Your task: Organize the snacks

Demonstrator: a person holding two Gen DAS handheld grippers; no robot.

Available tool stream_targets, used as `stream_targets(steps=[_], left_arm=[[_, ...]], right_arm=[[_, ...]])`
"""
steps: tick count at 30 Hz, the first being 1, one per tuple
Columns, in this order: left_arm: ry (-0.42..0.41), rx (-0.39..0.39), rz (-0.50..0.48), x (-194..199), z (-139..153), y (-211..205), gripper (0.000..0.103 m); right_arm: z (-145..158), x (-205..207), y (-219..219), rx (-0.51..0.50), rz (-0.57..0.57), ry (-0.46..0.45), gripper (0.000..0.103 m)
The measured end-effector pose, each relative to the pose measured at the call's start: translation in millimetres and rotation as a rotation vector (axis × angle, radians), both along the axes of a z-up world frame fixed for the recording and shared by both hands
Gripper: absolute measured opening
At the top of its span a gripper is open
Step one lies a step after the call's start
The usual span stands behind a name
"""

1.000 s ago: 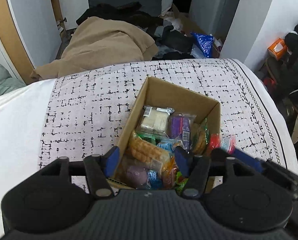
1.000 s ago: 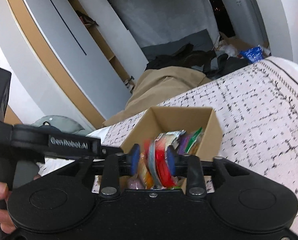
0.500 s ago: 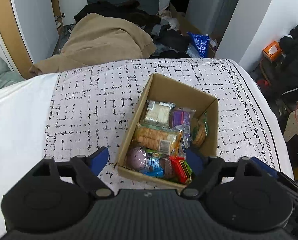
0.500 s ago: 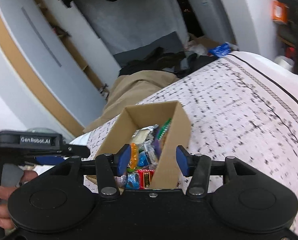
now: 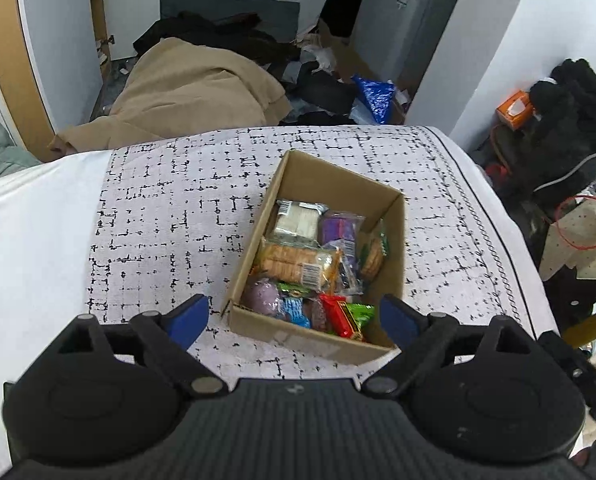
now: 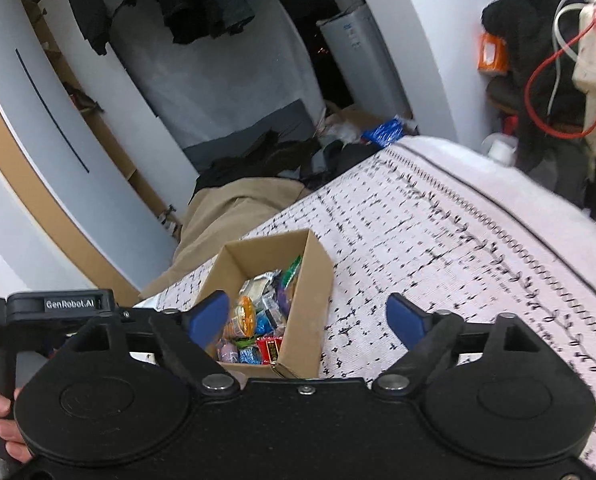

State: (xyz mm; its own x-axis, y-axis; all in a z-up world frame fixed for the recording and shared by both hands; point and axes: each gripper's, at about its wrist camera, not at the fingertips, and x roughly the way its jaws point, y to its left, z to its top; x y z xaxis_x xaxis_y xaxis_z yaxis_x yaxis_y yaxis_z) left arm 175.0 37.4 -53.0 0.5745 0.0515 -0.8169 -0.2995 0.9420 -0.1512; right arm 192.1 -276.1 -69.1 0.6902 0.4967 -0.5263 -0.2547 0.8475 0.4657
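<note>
from your left wrist camera, the open brown cardboard box (image 5: 390,240) sits on the white black-flecked cloth (image 5: 169,216), dead ahead of your left gripper (image 5: 293,316) and just below it. its long axis runs away from you, slightly tilted to the right. your blue fingertips (image 5: 187,316) are spread wide and hold nothing, straddling the box's near end. inside lie the snacks: a cracker pack (image 5: 298,260) across the middle, a pale wafer pack (image 5: 298,220) and a purple packet (image 5: 340,230) at the far end, a red bar (image 5: 340,314) at the near end.

from your right wrist camera, the same box (image 6: 310,308) lies ahead and to the left of your right gripper (image 6: 308,318), also spread and empty; its left fingertip overlaps the box's mouth, its right one hangs over bare cloth (image 6: 458,240). no loose snack shows on the cloth, so packing looks about finished. your left gripper is the better centred for any next reach.
</note>
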Motion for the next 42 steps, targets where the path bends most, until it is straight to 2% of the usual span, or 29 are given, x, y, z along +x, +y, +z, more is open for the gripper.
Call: stream_targets(steps=[1,3,8,27,42], left_arm=[[-0.003,-0.003,0.001,-2.9,1.5,-0.4,0.093],[-0.011,-0.012,0.002,-9.7,4.3,-0.4,0.101],[-0.031,-0.016,-0.012,-28.3,10.0,-0.6,0.103],[-0.104,-0.003,-0.086,-92.5,32.9,-4.7,0.103],[-0.202,0.084,-0.15,-161.6,69.0,-12.3,0.103]], right_arm=[[4.6,-3.5,-0.4,-0.008,-0.006,-0.008,0.092],[12.4,-11.3,-0.2,-0.024,-0.013,-0.021,0.096],[23.2,-26.0,-0.3,-0.054,-0.033,-0.036,0.102],[43.1,-94.3,-1.2,-0.13,-0.099,-0.048,0.103],[76.5,-160.3,2.0,-0.19,-0.089,-0.118,0.103]])
